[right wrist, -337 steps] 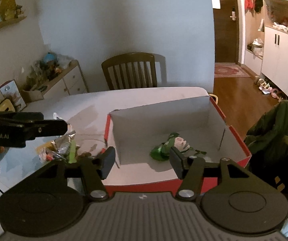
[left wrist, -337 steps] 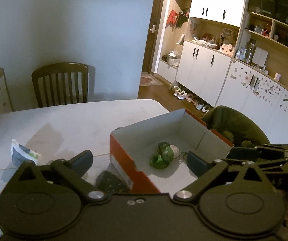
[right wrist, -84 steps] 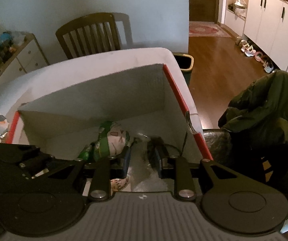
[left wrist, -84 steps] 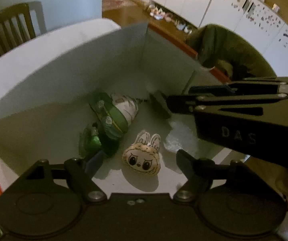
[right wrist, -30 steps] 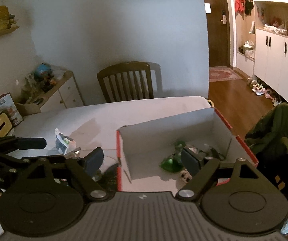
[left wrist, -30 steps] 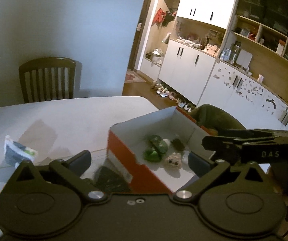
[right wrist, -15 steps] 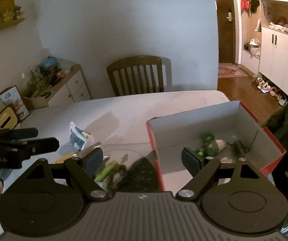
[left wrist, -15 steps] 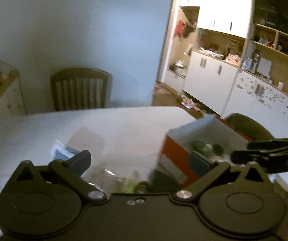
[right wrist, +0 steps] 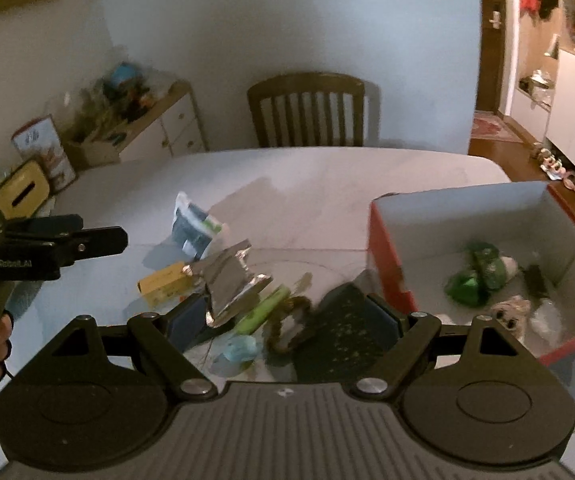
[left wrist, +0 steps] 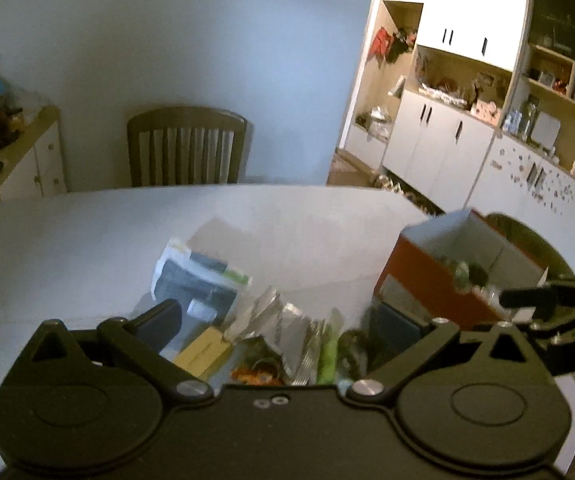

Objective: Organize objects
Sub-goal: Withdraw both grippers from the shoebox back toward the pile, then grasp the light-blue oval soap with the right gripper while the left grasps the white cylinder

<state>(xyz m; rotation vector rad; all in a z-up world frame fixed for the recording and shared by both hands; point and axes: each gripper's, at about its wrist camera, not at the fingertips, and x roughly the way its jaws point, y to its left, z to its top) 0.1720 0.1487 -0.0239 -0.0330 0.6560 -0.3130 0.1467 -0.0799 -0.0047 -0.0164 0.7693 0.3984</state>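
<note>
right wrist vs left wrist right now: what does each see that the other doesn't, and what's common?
Right wrist only: the box floor with the green toy and bunny-face toy, the dark speckled pad, the brown ring, and the yellow tissue box on the sideboard.

Left wrist only: the white cabinets and open shelving along the wall.

Both: the red box, the foil wrapper, the blue-white packet, the wooden chair, and both grippers open, left gripper, right gripper.

Red-sided box white within, green toy inside; silver foil packet, yellow carton, black speckled pad.
</note>
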